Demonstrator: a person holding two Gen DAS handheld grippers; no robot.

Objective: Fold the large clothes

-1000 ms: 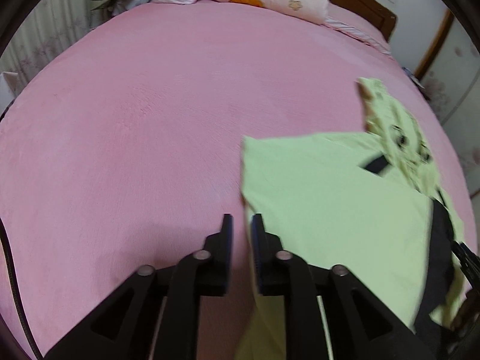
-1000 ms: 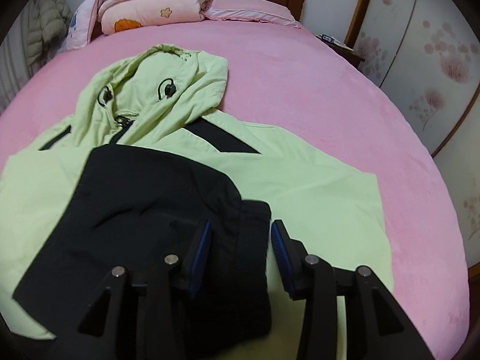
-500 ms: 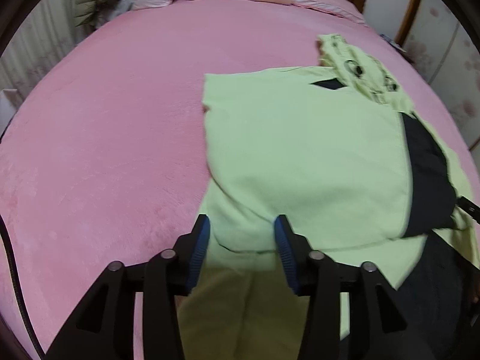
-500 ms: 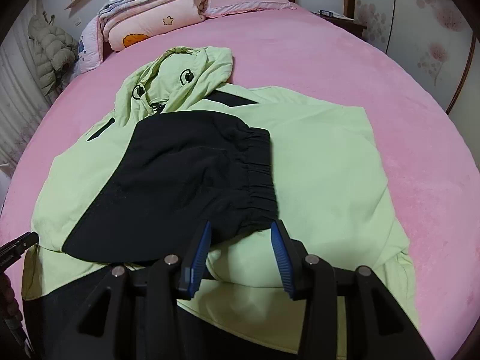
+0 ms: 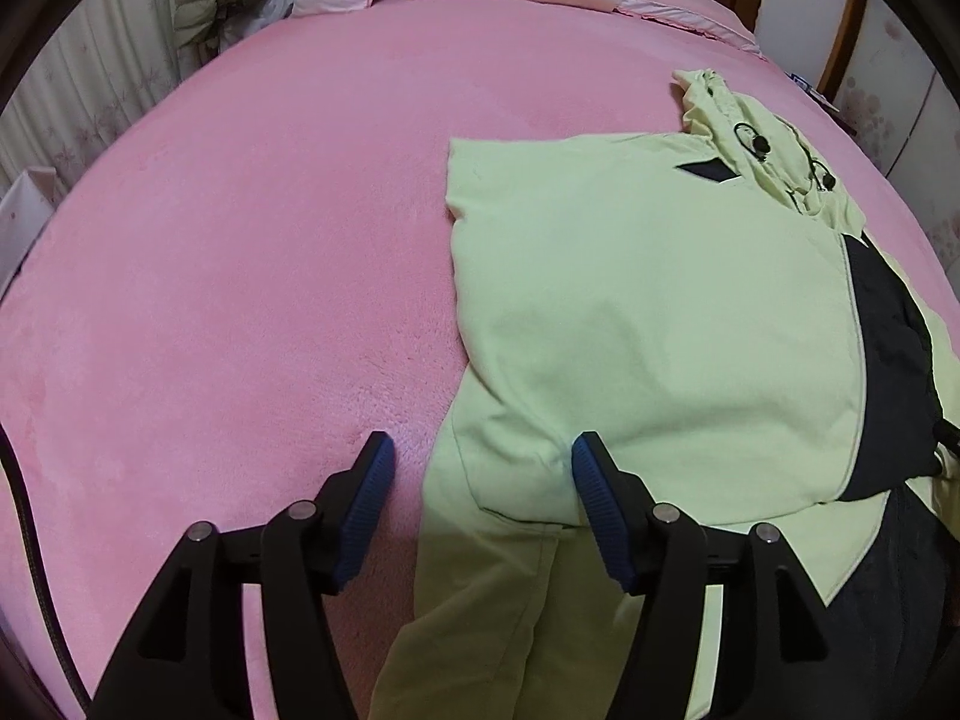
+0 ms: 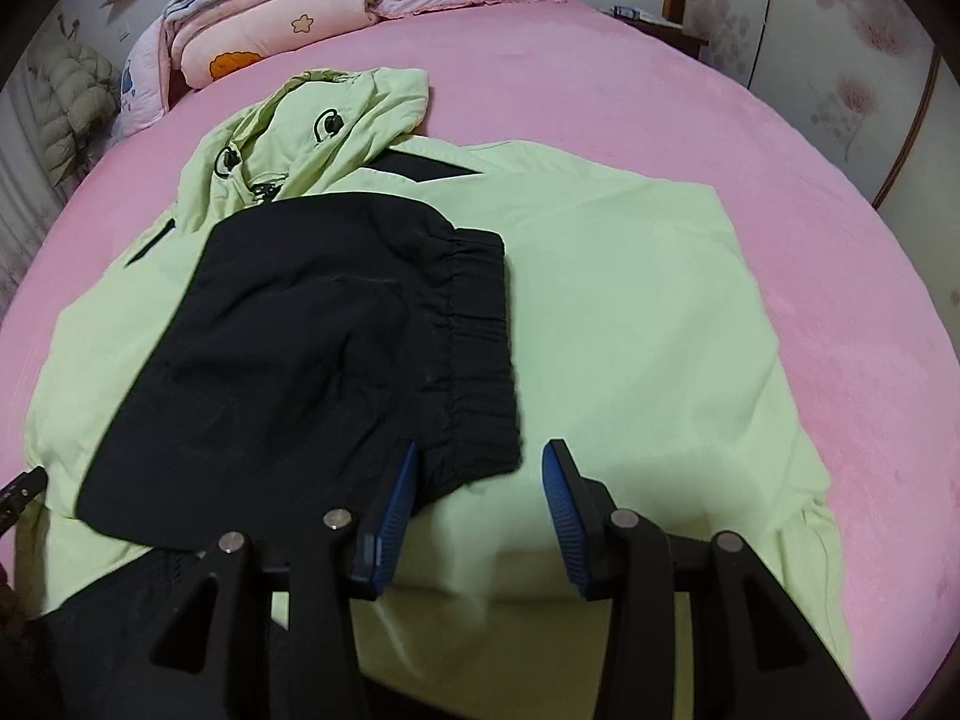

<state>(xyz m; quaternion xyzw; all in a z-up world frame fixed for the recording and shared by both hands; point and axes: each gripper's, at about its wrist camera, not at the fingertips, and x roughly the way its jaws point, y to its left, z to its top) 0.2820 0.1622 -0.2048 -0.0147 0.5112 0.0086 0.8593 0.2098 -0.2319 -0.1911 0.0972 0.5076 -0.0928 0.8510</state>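
Green hooded jacket [image 5: 648,324] lies folded on pink bed [image 5: 240,276] (black sleeve on top). Left gripper [image 5: 480,480] fingers opening, clear of fabric; right gripper [image 6: 477,483] fingers apart, gripping nothing.

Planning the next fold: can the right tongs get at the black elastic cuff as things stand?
Probably yes. The right tongs are open, and the black cuff lies flat on top of the green jacket just ahead of them, its near corner by the left pad, nothing covering it.
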